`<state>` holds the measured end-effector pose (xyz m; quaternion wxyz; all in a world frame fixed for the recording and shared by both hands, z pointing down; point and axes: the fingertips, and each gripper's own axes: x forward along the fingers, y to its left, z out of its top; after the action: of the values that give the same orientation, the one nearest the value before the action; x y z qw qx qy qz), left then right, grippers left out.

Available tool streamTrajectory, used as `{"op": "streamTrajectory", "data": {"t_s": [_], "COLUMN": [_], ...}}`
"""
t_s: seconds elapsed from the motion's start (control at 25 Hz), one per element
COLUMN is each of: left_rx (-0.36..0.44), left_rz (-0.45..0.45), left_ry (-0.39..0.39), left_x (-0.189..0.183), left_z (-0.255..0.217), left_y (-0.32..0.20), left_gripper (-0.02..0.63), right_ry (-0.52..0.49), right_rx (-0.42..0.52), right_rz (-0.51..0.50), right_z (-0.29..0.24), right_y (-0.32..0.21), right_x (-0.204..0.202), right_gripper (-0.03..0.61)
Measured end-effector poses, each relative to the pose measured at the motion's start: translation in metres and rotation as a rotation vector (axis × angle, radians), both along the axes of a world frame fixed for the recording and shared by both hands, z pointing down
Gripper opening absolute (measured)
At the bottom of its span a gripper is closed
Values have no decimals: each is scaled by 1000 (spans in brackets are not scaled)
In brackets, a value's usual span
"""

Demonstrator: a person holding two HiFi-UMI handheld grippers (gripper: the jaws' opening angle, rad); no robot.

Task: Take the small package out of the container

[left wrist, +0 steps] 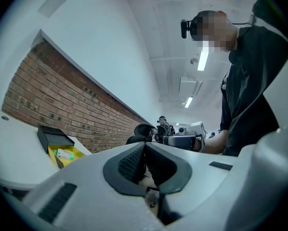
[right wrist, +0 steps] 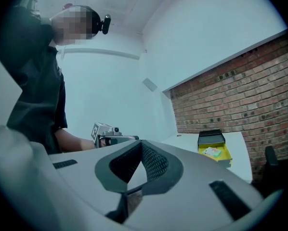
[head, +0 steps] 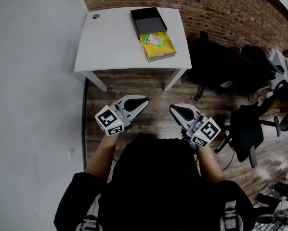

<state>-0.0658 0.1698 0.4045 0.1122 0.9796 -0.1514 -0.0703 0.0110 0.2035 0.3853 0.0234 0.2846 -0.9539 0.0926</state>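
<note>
A yellow open container sits on the right part of a white table, far ahead of me. Inside it lies a small green and white package. A black lid stands just behind the container. Both grippers hang over the wooden floor, well short of the table. My left gripper is shut and holds nothing, and my right gripper is likewise shut and empty. The left gripper view shows the container and package at lower left. In the right gripper view the container and package lie at right.
A brick wall runs behind the table and a white wall stands on the left. Black office chairs and dark bags crowd the right side. Wooden floor lies between me and the table's legs.
</note>
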Motion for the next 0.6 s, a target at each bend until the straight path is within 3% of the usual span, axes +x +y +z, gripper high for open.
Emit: {"op": "streamTrajectory", "data": {"t_s": [0.48,0.6], "left_rx": [-54,-93], "left_rz": [8,-35], "left_ry": [-30,38], "left_x": [7,14], "left_z": [32,23], "left_y": [-66,-101], "left_gripper": [17,17], "right_ry": [-43,-46], "right_rx": [6,10], "right_rz": [-3,-19], "right_z": [4,9], "right_y": [-75,-109], "right_x": [-1,7], "right_gripper": [2,2]}}
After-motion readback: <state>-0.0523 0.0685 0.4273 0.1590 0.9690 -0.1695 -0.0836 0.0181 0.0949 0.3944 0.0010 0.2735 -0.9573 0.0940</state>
